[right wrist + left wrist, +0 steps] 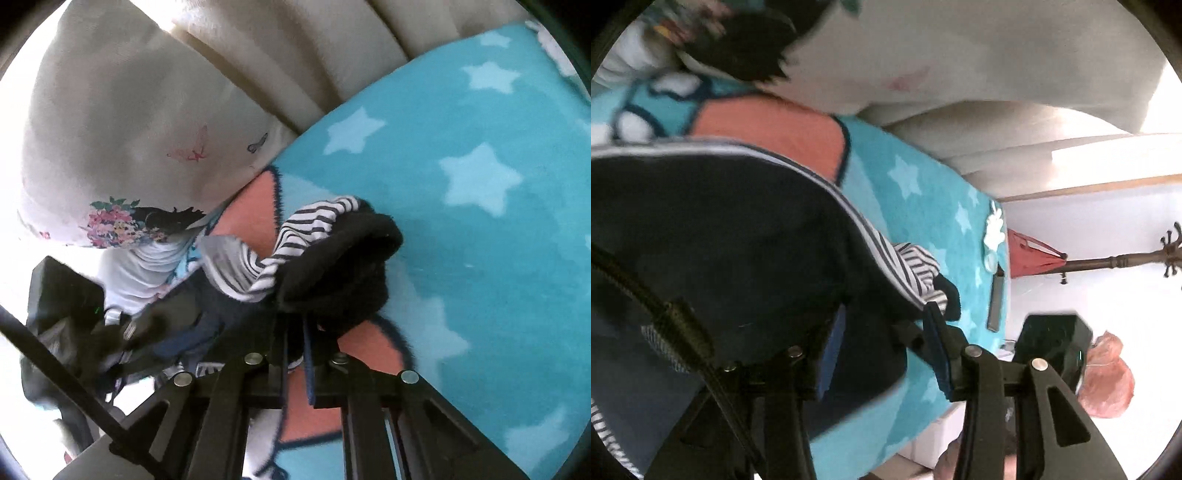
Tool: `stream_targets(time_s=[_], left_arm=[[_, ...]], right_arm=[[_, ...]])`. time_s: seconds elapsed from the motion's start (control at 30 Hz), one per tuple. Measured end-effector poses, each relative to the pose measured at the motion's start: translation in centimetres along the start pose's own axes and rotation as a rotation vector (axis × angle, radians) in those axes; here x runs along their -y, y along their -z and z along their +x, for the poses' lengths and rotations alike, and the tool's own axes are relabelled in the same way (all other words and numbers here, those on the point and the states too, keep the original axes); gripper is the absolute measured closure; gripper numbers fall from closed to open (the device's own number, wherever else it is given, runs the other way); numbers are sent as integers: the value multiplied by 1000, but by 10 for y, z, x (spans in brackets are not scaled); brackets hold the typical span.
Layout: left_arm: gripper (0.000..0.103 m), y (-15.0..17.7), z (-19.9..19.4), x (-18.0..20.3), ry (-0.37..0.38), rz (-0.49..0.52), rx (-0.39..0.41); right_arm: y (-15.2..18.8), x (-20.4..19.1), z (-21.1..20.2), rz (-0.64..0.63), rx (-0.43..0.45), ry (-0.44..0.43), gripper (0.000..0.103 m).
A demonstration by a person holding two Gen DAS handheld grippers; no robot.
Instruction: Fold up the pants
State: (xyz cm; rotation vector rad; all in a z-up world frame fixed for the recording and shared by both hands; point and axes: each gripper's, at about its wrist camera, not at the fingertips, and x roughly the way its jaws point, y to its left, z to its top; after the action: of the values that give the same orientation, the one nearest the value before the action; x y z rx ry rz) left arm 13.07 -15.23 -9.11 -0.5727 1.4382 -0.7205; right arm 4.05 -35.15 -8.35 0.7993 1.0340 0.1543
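Item 1, my right gripper: 2 fingers pinched on the pants, dark fabric with striped lining bunched just ahead of the tips.

Item 2, my left gripper: clamped on the same pants, I judge to lift an edge for folding.

Item 3, beyond: star blanket.

No legible writing.

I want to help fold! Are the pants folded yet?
Not neatly folded: the pants hang bunched from both grippers above the blue star blanket.
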Motion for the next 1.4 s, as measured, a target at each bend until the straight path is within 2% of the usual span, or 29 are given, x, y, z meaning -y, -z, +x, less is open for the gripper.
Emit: stream_targets(time_s=[0.07,0.17,0.27,0.47,0.6,0.67,0.8,0.87,0.9,0.93,1.03,1.1,1.13,1.23,1.3,1.33,1.4], left_arm=[[62,-4,17,2,21,-15,-47],[62,-9,37,12,28,-18,-73],[62,-19,38,16,16,-32,-30],[62,-41,31,6,-81,-56,74],[62,-44,21,-6,-70,-100,96],[62,-43,11,-8,-47,-120,109],[61,-28,-12,0,-49,-84,136],[58,-14,-25,5,-65,-56,150],[58,-6,-32,5,-89,-40,166],[58,2,-41,4,-114,-31,185],[58,19,-59,-4,-162,-22,220],[58,31,-77,-16,-181,-38,248],[58,38,-85,-23,-193,-50,260],[58,51,-102,-40,-238,-75,286],[58,60,-115,-54,-259,-103,314],[58,67,-126,-64,-257,-129,336],[58,79,-145,-80,-263,-168,376]], right_arm=[[3,1,-7,-27,6,34,96],[6,4,-14,-56,5,55,96],[9,11,-20,-62,6,90,97],[20,32,-39,-73,19,216,99],[26,40,-47,-113,8,317,98],[26,40,-55,-128,31,323,98],[12,10,-69,-245,116,234,94],[8,-12,-64,-314,79,137,94],[6,-24,-54,-355,33,96,94],[2,-33,-43,-386,-3,87,94],[-14,-44,-2,-434,-96,100,94],[-30,-40,13,-423,-70,159,94],[-45,-31,16,-385,-26,203,94],[-73,-14,0,-286,113,273,82],[-84,-4,-20,-220,193,260,54],[-86,-3,-25,-206,204,263,49],[-82,2,-36,-196,182,240,46]])
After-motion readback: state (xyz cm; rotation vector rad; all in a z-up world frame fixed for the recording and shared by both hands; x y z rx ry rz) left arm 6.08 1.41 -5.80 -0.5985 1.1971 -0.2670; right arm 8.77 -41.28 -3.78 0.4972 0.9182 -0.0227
